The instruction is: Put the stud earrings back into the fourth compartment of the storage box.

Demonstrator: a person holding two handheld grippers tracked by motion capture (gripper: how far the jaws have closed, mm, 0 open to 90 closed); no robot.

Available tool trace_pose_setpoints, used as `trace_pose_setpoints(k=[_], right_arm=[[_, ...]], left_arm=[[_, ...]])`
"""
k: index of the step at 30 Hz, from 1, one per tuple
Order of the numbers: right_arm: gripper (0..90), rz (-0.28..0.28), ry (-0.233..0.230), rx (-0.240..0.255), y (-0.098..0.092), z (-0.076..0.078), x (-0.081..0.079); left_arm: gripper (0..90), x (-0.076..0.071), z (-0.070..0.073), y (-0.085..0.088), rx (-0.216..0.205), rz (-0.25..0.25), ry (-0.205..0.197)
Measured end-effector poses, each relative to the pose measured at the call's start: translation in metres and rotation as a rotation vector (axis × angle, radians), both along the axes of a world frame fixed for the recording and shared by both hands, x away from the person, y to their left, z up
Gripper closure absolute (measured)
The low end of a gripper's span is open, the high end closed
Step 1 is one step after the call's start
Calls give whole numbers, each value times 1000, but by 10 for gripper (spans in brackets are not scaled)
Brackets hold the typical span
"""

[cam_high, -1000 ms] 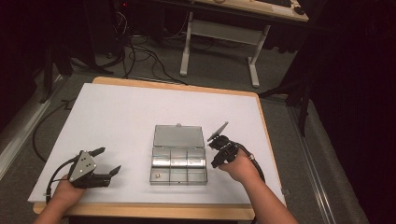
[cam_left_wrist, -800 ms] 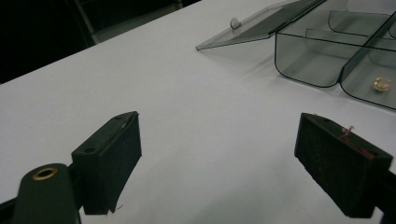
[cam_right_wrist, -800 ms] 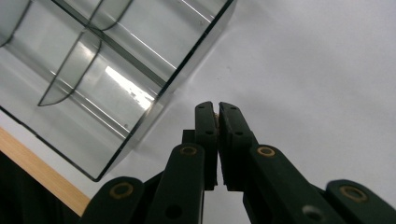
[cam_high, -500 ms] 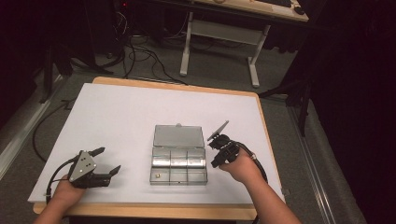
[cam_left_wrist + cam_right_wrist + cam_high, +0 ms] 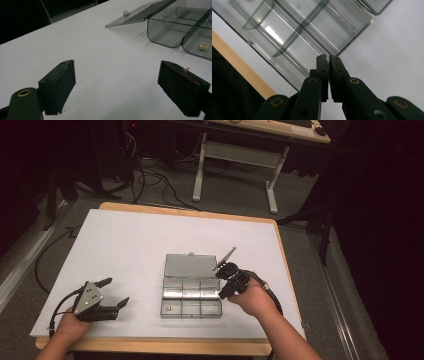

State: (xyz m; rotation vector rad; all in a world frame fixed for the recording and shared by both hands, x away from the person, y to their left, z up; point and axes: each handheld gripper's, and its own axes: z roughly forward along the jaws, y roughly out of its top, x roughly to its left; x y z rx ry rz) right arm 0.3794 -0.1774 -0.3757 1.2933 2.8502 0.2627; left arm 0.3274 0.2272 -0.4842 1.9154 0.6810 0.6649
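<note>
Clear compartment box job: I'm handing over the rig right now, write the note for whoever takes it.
Right gripper: jaws shut, with a small pale thing just visible pinched between the tips; what it is can't be told. It hangs above the right edge of the clear plastic compartment box.
Left gripper: open, empty, resting on the white table cover left of the box.
Box: its lid lies open, flat behind it.
Done: one small brass-coloured piece sits in the near-left compartment.
Left: probably drop the pinched thing into a compartment, then close the lid.
</note>
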Motion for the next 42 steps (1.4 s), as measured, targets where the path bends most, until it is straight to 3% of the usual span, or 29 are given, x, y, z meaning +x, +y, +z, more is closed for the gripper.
trace_pose_setpoints(k=[3,9,31,42], right_arm=[[876,13,0,3,8,0,0],[876,89,-16,-3,27,-5,2],[876,196,11,16,88,-16,2],[875,293,20,26,129,-29,-2]], left_arm=[[151,1,0,0,3,1,6],[151,1,0,-1,3,0,13],[151,2,0,2,-14,-1,20],[152,1,0,1,-7,-6,9]])
